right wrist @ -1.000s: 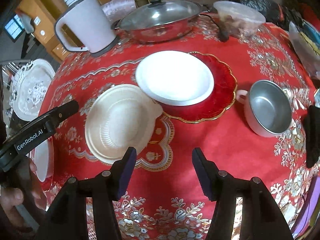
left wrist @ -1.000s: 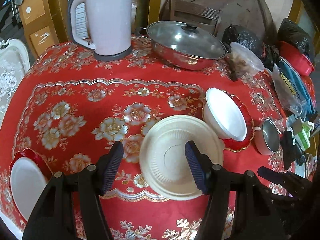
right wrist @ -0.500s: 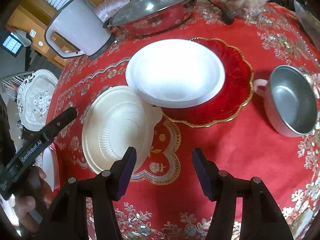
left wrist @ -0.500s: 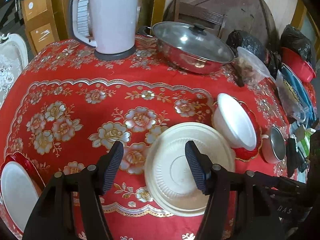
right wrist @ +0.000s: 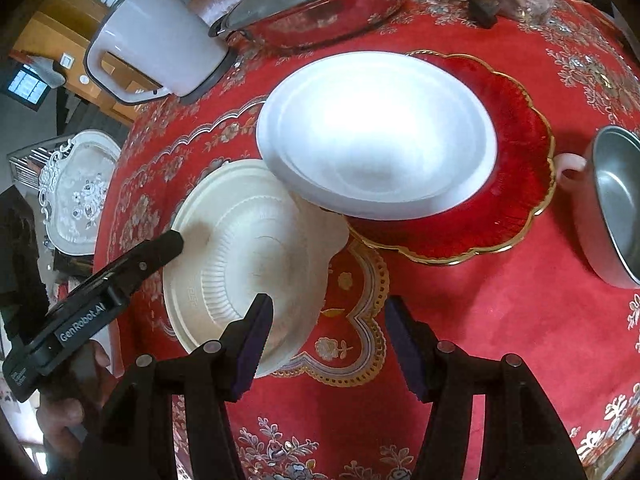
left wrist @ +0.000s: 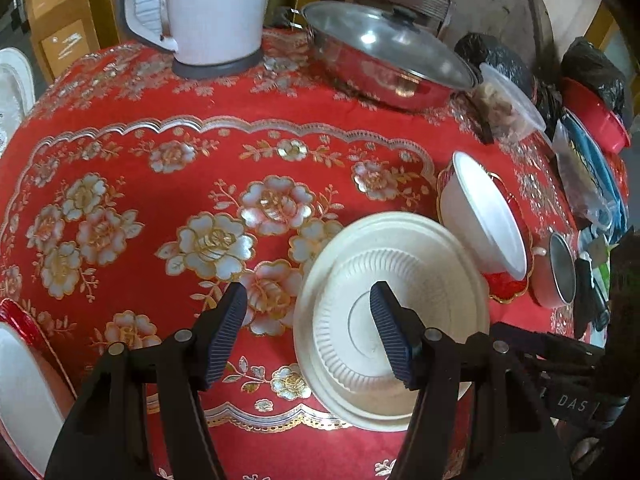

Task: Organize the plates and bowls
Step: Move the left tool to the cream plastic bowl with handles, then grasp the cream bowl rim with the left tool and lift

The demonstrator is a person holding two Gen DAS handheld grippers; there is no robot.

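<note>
A cream ribbed plate (left wrist: 404, 288) (right wrist: 244, 240) lies on the red tablecloth. My left gripper (left wrist: 306, 332) is open, its right finger over the plate's middle and its left finger over the cloth beside the rim. A white bowl (left wrist: 486, 216) (right wrist: 376, 132) rests tilted on a red gold-rimmed plate (right wrist: 516, 184) (left wrist: 506, 284), overlapping the cream plate's edge. My right gripper (right wrist: 328, 340) hangs open, its left finger over the cream plate's near rim. The left gripper's finger (right wrist: 120, 276) shows at the cream plate's left edge in the right wrist view.
A white kettle (left wrist: 212, 12), a lidded steel pan (left wrist: 388, 60) and a plastic food tub (left wrist: 508, 108) stand at the back. A metal cup (right wrist: 616, 208) (left wrist: 560, 276) sits right of the red plate. Another white plate on red (left wrist: 20, 384) lies at the left edge.
Both grippers have moved forward and lower toward the cream plate. The left gripper's right finger now sits over the plate's middle. Nothing was grasped.
</note>
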